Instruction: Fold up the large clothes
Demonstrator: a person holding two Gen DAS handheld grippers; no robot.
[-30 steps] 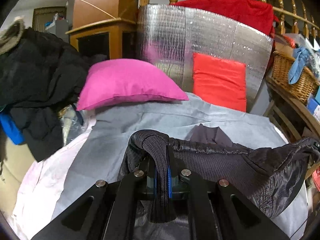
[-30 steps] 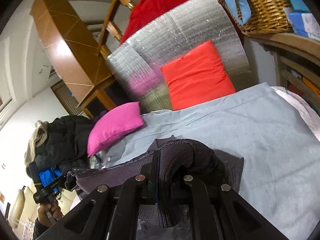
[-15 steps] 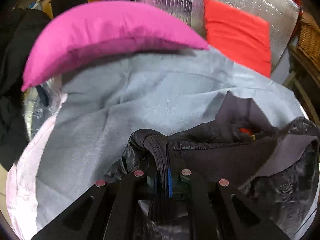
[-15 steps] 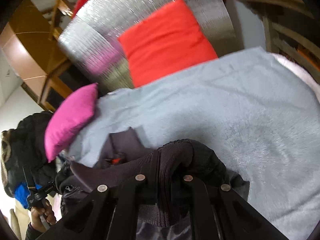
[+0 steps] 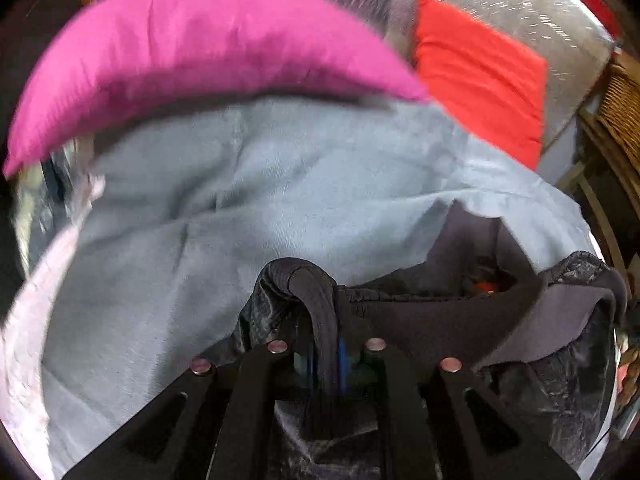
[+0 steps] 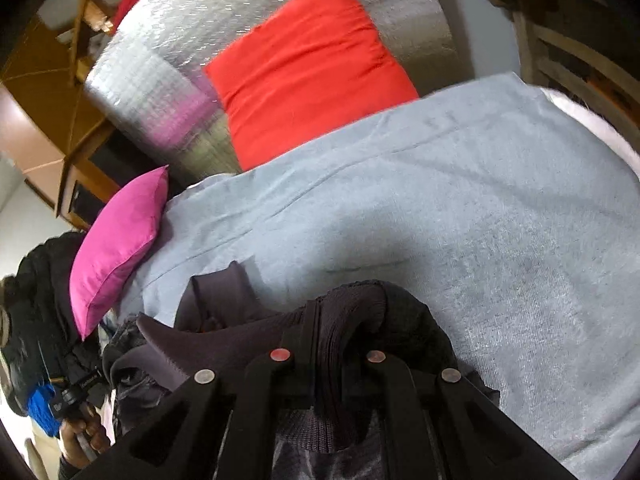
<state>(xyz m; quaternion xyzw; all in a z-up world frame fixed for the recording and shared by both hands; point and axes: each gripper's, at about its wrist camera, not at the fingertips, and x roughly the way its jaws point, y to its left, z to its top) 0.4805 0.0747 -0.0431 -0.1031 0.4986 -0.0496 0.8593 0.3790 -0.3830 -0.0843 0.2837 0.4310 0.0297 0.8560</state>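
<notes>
Left gripper (image 5: 326,354) clamped on ribbed hem of dark jacket (image 5: 460,320); right gripper (image 6: 326,354) likewise, fingertips buried in knit. I count two pillows: magenta pillow (image 5: 208,48), blurred; red cushion (image 6: 304,68). Jacket, shiny quilted lining, lies bunched on grey blanket (image 6: 480,208). Foil mat (image 6: 168,68) behind, edges cut off.
</notes>
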